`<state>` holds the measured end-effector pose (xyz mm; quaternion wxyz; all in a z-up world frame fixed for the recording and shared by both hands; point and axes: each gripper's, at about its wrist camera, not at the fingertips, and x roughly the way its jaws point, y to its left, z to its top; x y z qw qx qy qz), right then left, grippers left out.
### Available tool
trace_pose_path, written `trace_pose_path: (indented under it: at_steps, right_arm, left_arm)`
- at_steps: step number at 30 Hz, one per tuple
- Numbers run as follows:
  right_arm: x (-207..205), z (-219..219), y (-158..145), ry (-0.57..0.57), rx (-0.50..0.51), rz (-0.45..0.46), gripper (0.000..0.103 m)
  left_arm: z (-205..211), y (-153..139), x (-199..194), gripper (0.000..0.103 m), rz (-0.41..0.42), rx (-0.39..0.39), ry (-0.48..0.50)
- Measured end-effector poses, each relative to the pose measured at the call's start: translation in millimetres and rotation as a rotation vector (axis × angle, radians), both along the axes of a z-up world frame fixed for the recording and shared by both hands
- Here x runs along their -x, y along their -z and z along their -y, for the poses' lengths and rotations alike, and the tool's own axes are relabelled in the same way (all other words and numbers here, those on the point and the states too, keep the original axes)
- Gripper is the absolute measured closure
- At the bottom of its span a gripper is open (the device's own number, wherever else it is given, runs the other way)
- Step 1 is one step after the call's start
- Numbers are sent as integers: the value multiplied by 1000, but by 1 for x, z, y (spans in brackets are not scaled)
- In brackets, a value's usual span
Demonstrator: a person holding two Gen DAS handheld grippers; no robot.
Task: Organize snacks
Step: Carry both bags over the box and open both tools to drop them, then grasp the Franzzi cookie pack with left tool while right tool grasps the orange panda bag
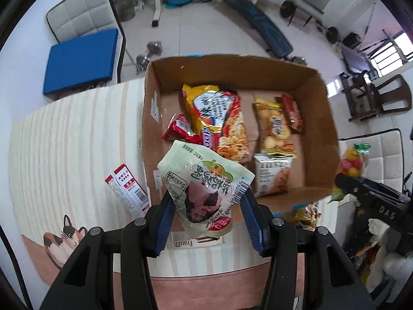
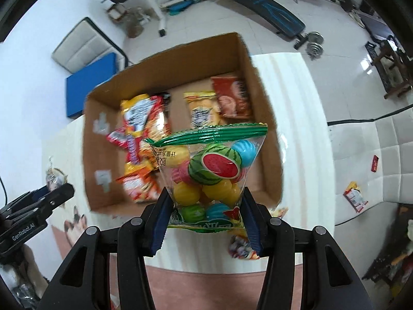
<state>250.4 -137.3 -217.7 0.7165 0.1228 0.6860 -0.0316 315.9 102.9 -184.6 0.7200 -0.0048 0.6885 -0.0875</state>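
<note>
My left gripper (image 1: 206, 201) is shut on a pale green snack pouch (image 1: 204, 183), held high over the near left corner of the open cardboard box (image 1: 327, 118). My right gripper (image 2: 205, 206) is shut on a clear bag of coloured gum balls (image 2: 209, 173) with a green top seal, above the box's near right part (image 2: 268, 118). That bag also shows at the right edge of the left wrist view as the gum ball bag (image 1: 352, 164). Inside the box lie several snack packets: a yellow-orange noodle pack (image 1: 214, 113), a biscuit pack (image 1: 275, 126), a white packet (image 1: 271, 175).
A red-and-white stick pack (image 1: 129, 193) lies on the striped tablecloth (image 1: 72, 139) left of the box; a Franzzi packet (image 1: 188, 242) sits under my left gripper. More packets (image 2: 242, 245) lie near the front table edge. White chairs (image 2: 382, 155) and gym gear (image 1: 258, 23) surround the table.
</note>
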Motion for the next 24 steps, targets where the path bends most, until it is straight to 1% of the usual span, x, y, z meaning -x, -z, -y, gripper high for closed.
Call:
trace_pose_path:
  at_steps: [4,7,9,10,12,13,14,16,20,22,24]
  right_arm:
    - [-14,9,20,20,18,-44,48]
    - [-17,12,32,50,-5,-88,47]
    - [-19,13,38,55,-24,-106,30]
    - [-19,12,38,53,-22,-102,19]
    - [-19,9,37,39,-2,-99,18]
    - [-19,8,36,36,-4,-99,18]
    - [-20,7,36,35,-6,-100,15]
    - [-20,4,34,27,-2,-101,12]
    - [-19,-3,25,4,25,-76,12]
    - [-16,-6,19,0,22,-61,11]
    - [-11,-8,12,-4,24,-36,10]
  left_arm:
    - [-1,21,-8,53,-64,-26,3]
    - [-4,34,-10,53,-118,-31,-10]
    - [-9,40,-12,53,-144,-19,-42]
    - [-11,40,-13,51,-141,-19,-56]
    - [-13,43,-15,33,-136,-37,-64]
    - [-14,42,-15,19,-131,-32,-65]
    - [-15,41,-15,15,-121,-29,-68]
    - [-16,39,-15,15,-111,-25,-73]
    - [-15,27,-13,15,-74,-7,-77]
    - [-13,17,-10,15,-32,-1,-74]
    - [-8,5,-4,15,37,-16,-64]
